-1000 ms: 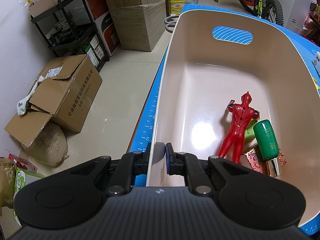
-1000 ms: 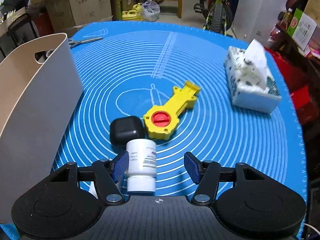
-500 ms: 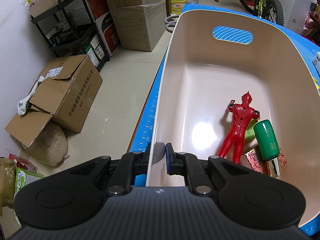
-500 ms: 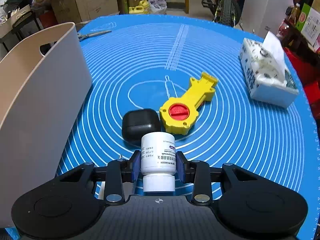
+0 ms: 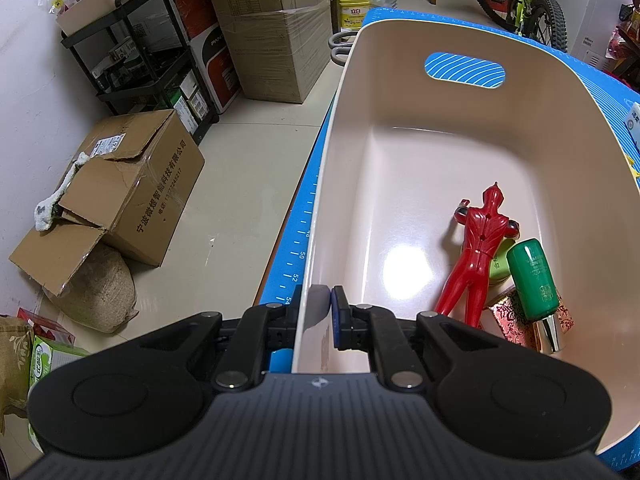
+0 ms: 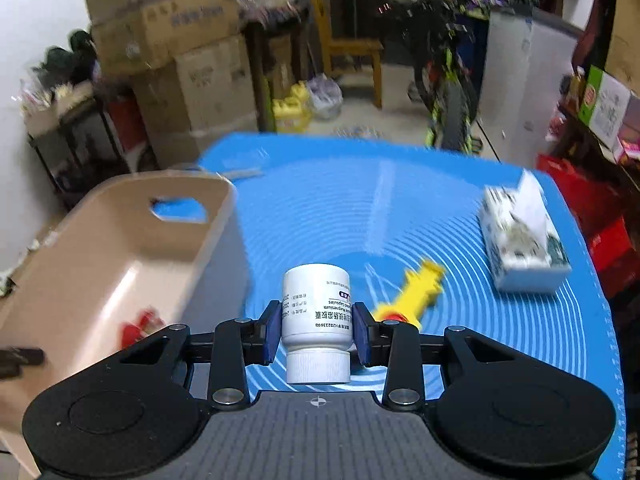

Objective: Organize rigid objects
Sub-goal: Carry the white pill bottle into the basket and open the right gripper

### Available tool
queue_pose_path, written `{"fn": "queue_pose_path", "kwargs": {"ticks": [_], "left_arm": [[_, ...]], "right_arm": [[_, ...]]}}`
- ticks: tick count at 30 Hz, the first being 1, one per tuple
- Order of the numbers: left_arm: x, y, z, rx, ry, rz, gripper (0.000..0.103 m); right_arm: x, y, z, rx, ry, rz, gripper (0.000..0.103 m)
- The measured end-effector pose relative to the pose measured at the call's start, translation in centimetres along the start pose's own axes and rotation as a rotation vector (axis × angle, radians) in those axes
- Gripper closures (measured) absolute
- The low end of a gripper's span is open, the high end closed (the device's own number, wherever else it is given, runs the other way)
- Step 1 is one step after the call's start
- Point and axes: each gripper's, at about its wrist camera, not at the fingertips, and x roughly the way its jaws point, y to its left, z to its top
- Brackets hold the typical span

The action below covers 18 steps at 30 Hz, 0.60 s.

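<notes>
My left gripper point(image 5: 318, 312) is shut on the near rim of the beige plastic bin point(image 5: 348, 128). Inside the bin lie a red toy figure point(image 5: 478, 256), a green bottle point(image 5: 534, 280) and a red patterned box point(image 5: 510, 322). My right gripper point(image 6: 316, 330) is shut on a white pill bottle point(image 6: 316, 312), cap toward me, lifted above the blue mat point(image 6: 360, 208). The bin point(image 6: 120, 248) stands to its left. A yellow toy with a red knob point(image 6: 412, 294) lies on the mat behind the bottle.
A tissue box point(image 6: 522, 240) sits on the mat at the right. Scissors point(image 5: 340, 46) lie beyond the bin's far end. Cardboard boxes point(image 5: 132, 184), a sack and a black shelf stand on the floor left of the table.
My right gripper closed on the white pill bottle and lifted it up off the mat, tilting the view toward the room. The left gripper has not moved.
</notes>
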Motion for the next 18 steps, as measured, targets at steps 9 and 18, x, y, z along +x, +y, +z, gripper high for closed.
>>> {"fn": "queue_pose_path", "kwargs": {"ticks": [9,18], "left_arm": [[0.0,-0.2,0.0,0.004,-0.001,0.006,0.089],[0.0,-0.3,0.0,0.006,-0.001,0.006,0.089]], "right_arm": [[-1.7,5.7,1.4,-0.076,-0.102,0.109,0.059],[0.3,12.1,0.3,-0.200,-0.044,0.195,0.059]]}}
